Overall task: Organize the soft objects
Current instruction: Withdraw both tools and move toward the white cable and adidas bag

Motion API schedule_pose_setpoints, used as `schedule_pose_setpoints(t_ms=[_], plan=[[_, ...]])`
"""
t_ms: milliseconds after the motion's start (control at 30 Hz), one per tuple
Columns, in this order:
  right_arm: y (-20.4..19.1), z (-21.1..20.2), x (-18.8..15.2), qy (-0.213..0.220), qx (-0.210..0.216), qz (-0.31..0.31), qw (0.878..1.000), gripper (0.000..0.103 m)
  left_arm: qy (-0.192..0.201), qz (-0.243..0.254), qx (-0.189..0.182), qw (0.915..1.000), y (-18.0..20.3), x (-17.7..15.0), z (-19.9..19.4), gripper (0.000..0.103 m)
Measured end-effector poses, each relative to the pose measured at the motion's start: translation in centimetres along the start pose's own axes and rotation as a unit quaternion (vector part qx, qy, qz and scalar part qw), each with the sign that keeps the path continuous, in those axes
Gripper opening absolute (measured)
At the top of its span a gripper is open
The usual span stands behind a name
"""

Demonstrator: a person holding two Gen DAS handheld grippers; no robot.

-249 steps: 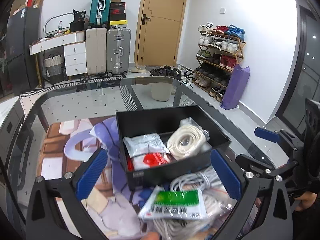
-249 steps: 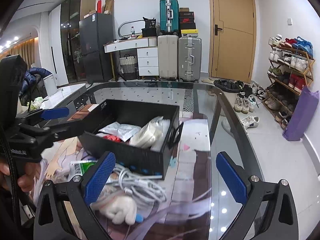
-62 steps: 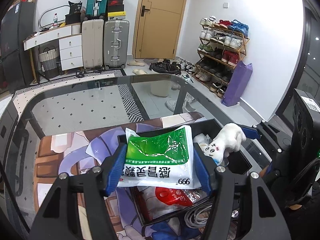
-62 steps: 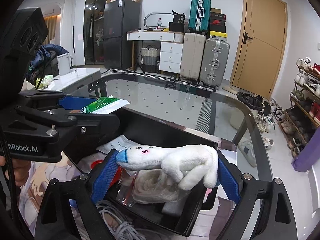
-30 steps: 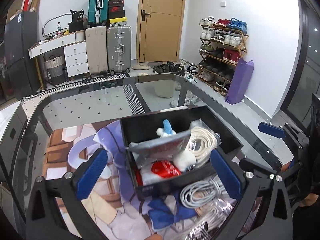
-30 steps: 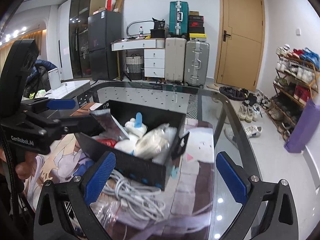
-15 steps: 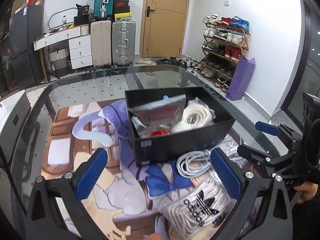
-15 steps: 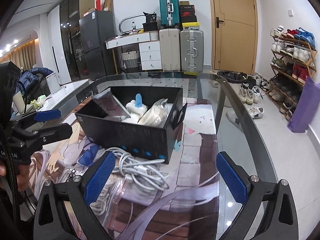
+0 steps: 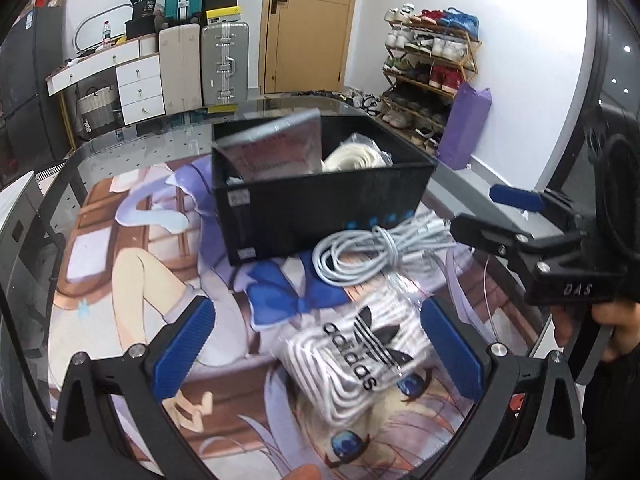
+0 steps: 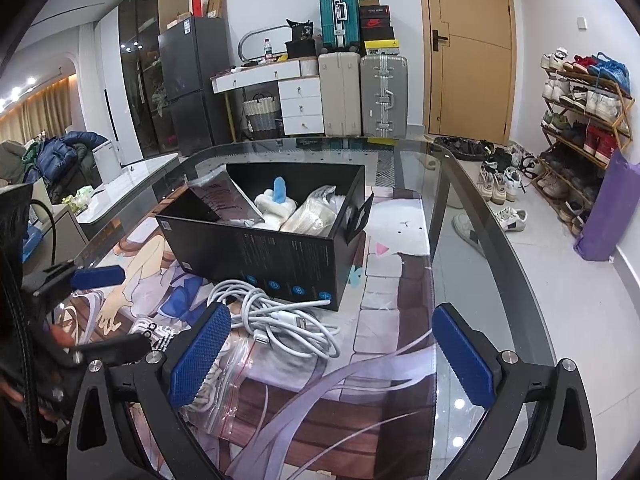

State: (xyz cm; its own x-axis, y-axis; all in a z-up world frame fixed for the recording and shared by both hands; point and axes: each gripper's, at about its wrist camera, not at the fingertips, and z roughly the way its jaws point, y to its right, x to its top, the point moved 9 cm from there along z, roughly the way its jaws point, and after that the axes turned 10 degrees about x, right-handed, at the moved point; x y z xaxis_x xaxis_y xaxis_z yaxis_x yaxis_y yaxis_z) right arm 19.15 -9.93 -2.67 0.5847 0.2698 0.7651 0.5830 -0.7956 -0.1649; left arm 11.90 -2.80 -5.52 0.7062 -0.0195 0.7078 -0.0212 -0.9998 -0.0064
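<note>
The black box (image 9: 320, 204) is sitting ahead of both grippers, holding the plush toy (image 10: 276, 204); the bagged adidas cord (image 9: 360, 356) is lying between the left gripper's (image 9: 316, 350) spread, empty fingers; the loose white cable (image 10: 276, 312) is resting just ahead of the right gripper's (image 10: 330, 354) spread, empty fingers

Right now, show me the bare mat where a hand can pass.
Free: the mat right of the black box, toward the glass table's edge, and the mat left of the box. Crowded: in front of the box, with the loose white cable and the adidas bag.
</note>
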Motion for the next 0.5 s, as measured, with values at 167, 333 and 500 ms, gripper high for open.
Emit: schedule_pose_setpoints(t_ms=[167, 333, 500], plan=[[-0.2, 0.0, -0.1, -0.003, 0.002, 0.000, 1.000, 0.102, -0.018, 0.007, -0.003, 0.9998, 1.2, -1.3, 0.6, 0.103], [-0.3, -0.4, 0.0, 0.001, 0.004, -0.002, 1.000, 0.102, -0.029, 0.012, -0.001, 0.9995, 3.1, -1.7, 1.1, 0.103], [0.4, -0.7, 0.2, 0.004, -0.002, 0.006, 1.000, 0.102, -0.026, 0.033, 0.022, 0.9989, 4.1, -1.8, 1.4, 0.103]])
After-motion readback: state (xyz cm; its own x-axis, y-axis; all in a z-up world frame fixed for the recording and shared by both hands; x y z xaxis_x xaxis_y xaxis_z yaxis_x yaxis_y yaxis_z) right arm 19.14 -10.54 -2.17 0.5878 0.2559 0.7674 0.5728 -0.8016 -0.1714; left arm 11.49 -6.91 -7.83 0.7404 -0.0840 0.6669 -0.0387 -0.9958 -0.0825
